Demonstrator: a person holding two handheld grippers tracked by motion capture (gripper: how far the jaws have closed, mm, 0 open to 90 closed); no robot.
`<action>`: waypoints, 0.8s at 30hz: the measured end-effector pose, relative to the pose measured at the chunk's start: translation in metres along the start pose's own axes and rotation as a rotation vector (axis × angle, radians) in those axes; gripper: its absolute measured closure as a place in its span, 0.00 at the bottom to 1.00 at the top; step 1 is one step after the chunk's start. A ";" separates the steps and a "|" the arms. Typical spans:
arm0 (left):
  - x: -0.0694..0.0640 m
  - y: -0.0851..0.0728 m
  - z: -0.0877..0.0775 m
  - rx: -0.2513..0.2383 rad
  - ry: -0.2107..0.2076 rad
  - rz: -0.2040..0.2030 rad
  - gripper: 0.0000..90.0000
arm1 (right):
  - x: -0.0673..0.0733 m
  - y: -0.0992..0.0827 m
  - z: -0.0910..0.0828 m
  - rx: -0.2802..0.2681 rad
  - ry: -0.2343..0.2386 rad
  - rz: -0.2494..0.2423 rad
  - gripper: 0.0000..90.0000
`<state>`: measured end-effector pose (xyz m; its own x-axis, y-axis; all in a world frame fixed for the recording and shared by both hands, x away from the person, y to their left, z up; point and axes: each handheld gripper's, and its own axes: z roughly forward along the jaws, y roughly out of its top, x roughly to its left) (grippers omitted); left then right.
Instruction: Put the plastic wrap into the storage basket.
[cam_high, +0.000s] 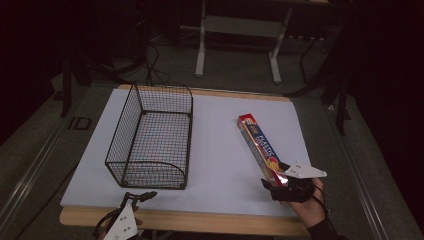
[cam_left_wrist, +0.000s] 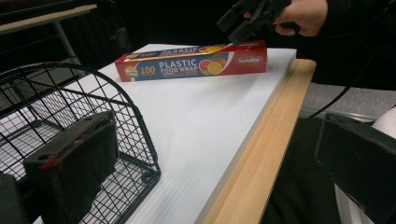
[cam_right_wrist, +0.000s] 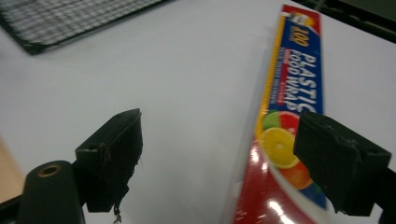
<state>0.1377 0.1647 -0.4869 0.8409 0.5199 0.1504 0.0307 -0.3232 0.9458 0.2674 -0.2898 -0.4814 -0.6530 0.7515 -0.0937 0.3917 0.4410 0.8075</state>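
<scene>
Hovering my right hand-held gripper (cam_high: 280, 186) at the near end of the plastic wrap box (cam_high: 260, 148); jaws are standing wide apart, nothing pinched between them; in the right gripper view the box (cam_right_wrist: 289, 121) is lying just inside the right-hand pad (cam_right_wrist: 338, 161), with the other pad (cam_right_wrist: 114, 156) well off over bare bench, so I'm sitting off-centre; I'm judging a small sideways shift is needed before closing.

Box is lying flat on the white bench (cam_high: 220, 150), right half, long axis running away from me and angling slightly toward the left at the far end; my jaws are lining up across the short width, which is the right way to take it.

Wire basket (cam_high: 152, 137) is standing well apart to the left of the box, opening upward; probably the destination.

Left hand-held gripper (cam_high: 131, 202) is waiting at the near bench edge, just in front of the basket; its jaws are spread, holding nothing; far from the box, so the right hand is the nearer one by a lot.
</scene>
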 end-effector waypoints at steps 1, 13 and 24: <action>0.000 0.000 0.000 0.000 0.000 0.000 0.00 | -0.002 0.001 0.002 0.002 -0.014 0.004 0.17; 0.000 0.000 0.000 0.001 0.001 0.000 0.00 | -0.029 0.015 0.034 0.099 -0.079 0.053 0.20; -0.001 0.000 0.000 0.003 0.002 0.002 0.00 | -0.044 0.031 0.062 0.188 -0.108 0.056 0.20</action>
<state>0.1370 0.1647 -0.4869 0.8401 0.5204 0.1531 0.0303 -0.3269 0.9446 0.3492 -0.2788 -0.4884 -0.5580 0.8209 -0.1218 0.5455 0.4734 0.6916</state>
